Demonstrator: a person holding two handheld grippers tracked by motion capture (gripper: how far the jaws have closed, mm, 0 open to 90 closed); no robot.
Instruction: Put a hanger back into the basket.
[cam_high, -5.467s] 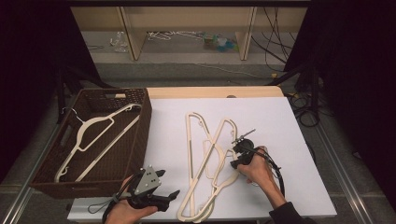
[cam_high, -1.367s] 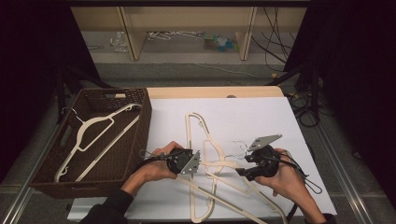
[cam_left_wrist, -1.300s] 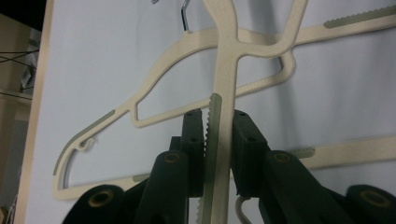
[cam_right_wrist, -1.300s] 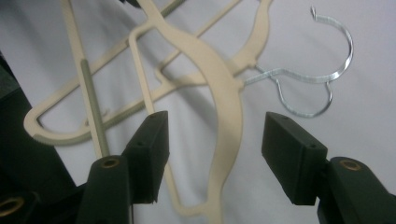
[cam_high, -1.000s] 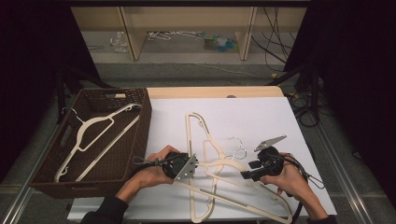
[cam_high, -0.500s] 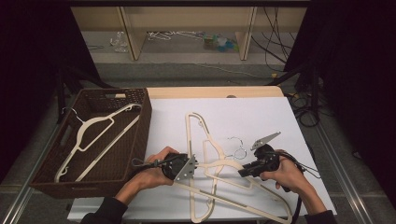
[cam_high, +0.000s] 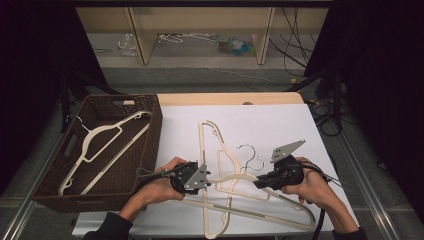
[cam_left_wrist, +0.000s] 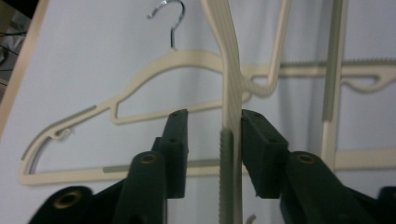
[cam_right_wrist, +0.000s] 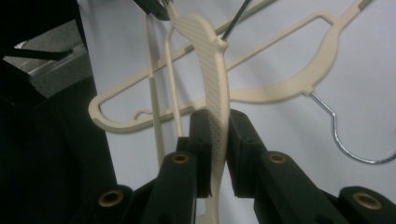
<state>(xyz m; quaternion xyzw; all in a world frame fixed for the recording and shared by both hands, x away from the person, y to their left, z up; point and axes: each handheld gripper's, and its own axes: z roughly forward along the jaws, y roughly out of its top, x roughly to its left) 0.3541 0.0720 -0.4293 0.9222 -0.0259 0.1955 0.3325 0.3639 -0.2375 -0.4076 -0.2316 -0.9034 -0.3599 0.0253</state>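
A cream plastic hanger (cam_high: 235, 177) with a chrome hook is held just above the white table between my two grippers. My right gripper (cam_high: 258, 183) is shut on one shoulder of it, the pads pressed on both sides of the hanger arm (cam_right_wrist: 212, 60) at my right gripper (cam_right_wrist: 218, 116). My left gripper (cam_high: 204, 176) stands open around the other arm (cam_left_wrist: 231, 93). At my left gripper (cam_left_wrist: 212, 116), the right jaw touches the arm and a gap stays at the left jaw. A second cream hanger (cam_high: 203, 150) (cam_left_wrist: 163, 60) lies flat beneath.
A brown wicker basket (cam_high: 156, 130) stands at the table's left with a third cream hanger (cam_high: 100, 137) inside. The table's back edge (cam_high: 230, 98) is bare wood. A low shelf (cam_high: 200, 30) with clutter stands beyond it. Cables trail at the right.
My left gripper has come from the front edge up to the hanger and set its jaws around the arm. The right gripper has shifted a little left with the hanger in it.
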